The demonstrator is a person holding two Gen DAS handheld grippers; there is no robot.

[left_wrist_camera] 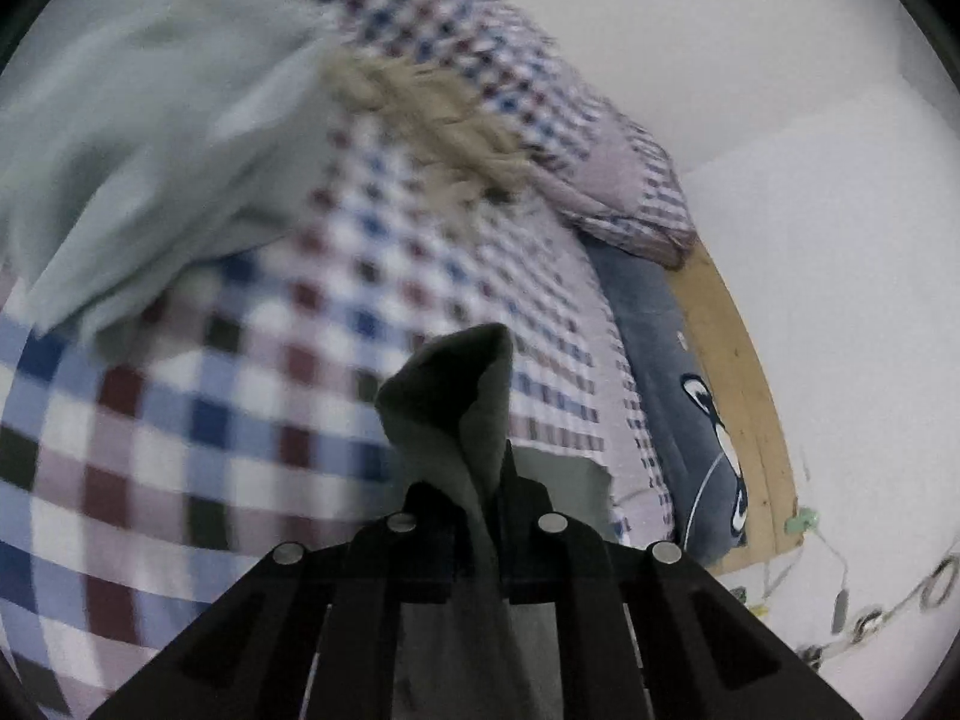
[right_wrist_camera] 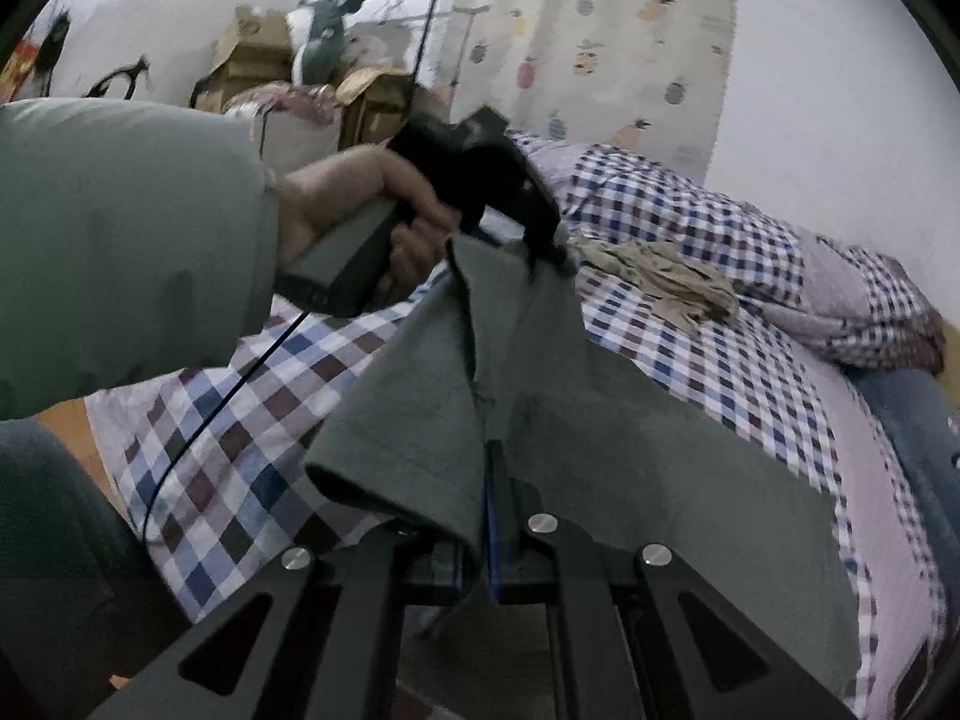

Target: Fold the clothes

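A bed covered with a checked sheet (right_wrist_camera: 690,354) fills both views, with a matching checked pillow (right_wrist_camera: 864,306) at its far end against a white wall (left_wrist_camera: 780,90). A grey-green garment (right_wrist_camera: 576,420) hangs stretched above the sheet between the two grippers. A beige crumpled garment (right_wrist_camera: 666,279) lies on the sheet beyond it, near the pillow. The person's hand (right_wrist_camera: 360,204), in a grey-green sleeve (right_wrist_camera: 120,240), holds the left gripper (right_wrist_camera: 549,252), whose jaws are clamped on the garment's far edge. The right gripper (right_wrist_camera: 489,516) has its jaws closed on the near edge, fabric bunched between them.
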